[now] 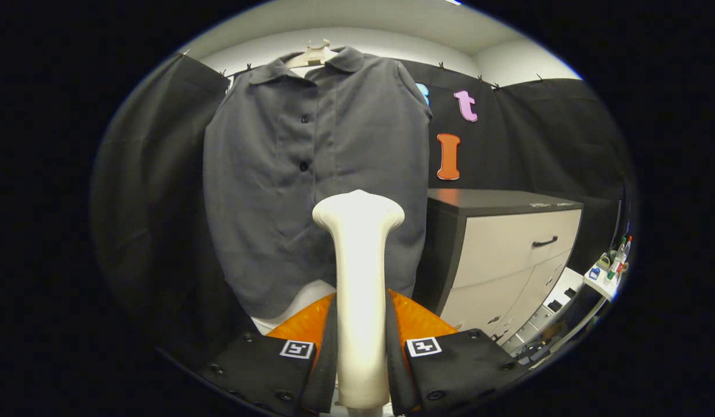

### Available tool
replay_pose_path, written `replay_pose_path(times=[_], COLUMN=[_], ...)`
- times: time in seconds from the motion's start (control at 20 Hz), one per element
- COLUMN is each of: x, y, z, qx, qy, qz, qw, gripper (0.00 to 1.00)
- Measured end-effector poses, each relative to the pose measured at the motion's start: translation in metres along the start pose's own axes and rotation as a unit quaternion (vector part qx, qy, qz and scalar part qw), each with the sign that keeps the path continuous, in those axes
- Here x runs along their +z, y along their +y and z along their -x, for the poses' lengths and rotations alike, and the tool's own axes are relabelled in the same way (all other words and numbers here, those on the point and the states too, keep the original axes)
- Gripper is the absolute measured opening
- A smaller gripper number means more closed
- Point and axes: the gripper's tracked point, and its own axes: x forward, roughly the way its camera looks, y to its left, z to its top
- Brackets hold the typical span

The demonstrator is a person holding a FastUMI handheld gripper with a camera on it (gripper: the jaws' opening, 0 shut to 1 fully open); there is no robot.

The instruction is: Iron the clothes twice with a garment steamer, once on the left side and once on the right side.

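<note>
A dark grey button-up shirt [317, 174] hangs on a pale hanger [313, 55] in front of the black cloth wall. My gripper [360, 324] is shut on the white garment steamer [358, 278], both fingers pressing its handle from either side. The steamer stands upright between the fingers, its wide head level with the lower part of the shirt, near the middle and slightly toward the right panel. Whether the head touches the fabric I cannot tell.
A cabinet [508, 255] with a dark top and pale drawers stands just right of the shirt. Beyond it a small white table [604, 281] holds bottles. Black cloth [154, 191] hangs left of the shirt.
</note>
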Motion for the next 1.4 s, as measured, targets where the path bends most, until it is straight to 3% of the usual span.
replay_pose_path(times=[0.4, 0.7, 1.05, 1.4], x=[0.117, 0.168, 0.215, 0.210], y=[0.039, 0.087, 0.140, 0.166], z=[0.014, 0.012, -0.010, -0.049], qx=[0.056, 0.120, 0.156, 0.163], qy=[-0.102, -0.132, -0.157, -0.145], qz=[0.009, 0.008, 0.019, 0.031], qw=[0.993, 0.984, 0.975, 0.975], gripper=[0.44, 0.44, 0.44, 0.44])
